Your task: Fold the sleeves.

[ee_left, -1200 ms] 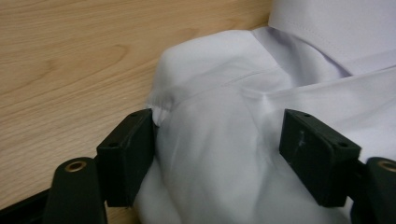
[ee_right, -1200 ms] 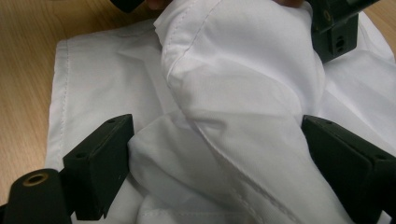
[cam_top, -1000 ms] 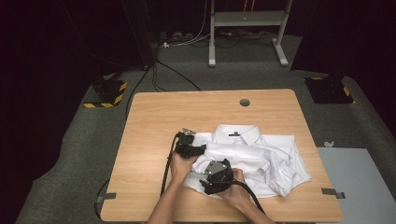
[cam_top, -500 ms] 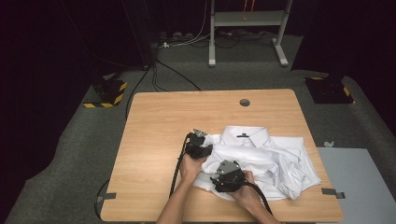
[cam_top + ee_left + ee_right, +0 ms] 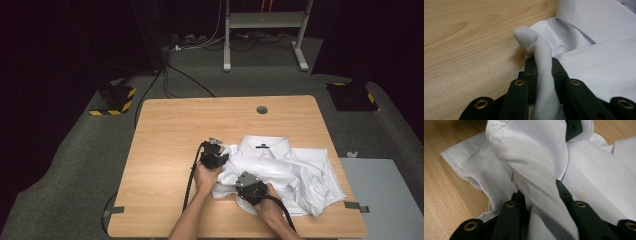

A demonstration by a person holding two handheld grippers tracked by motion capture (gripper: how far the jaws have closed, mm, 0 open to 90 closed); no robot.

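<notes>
One white shirt [image 5: 285,172] lies crumpled on the right half of the wooden table [image 5: 170,145]. Its collar points to the far edge and its long axis runs roughly from that collar toward the near right corner, where the loose cloth spreads. The left tongs [image 5: 220,159] sit at the shirt's left edge beside the collar; the right tongs [image 5: 239,187] sit at its near-left edge.

From the high view the tips are buried in cloth. The left gripper view shows what that hides: the left tongs [image 5: 541,67] clamped on a thin upright fold of white fabric, the wood grain just beside it. The right gripper view shows the right tongs [image 5: 537,192] pinching a thicker twisted ridge of cloth with a stitched hem, a sleeve-like edge lying flat on the wood to one side.

Both pairs of jaws have just been closing, with fabric between them. Compared with a second ago, both hands sit farther right, and the shirt's left edge has bunched.
</notes>
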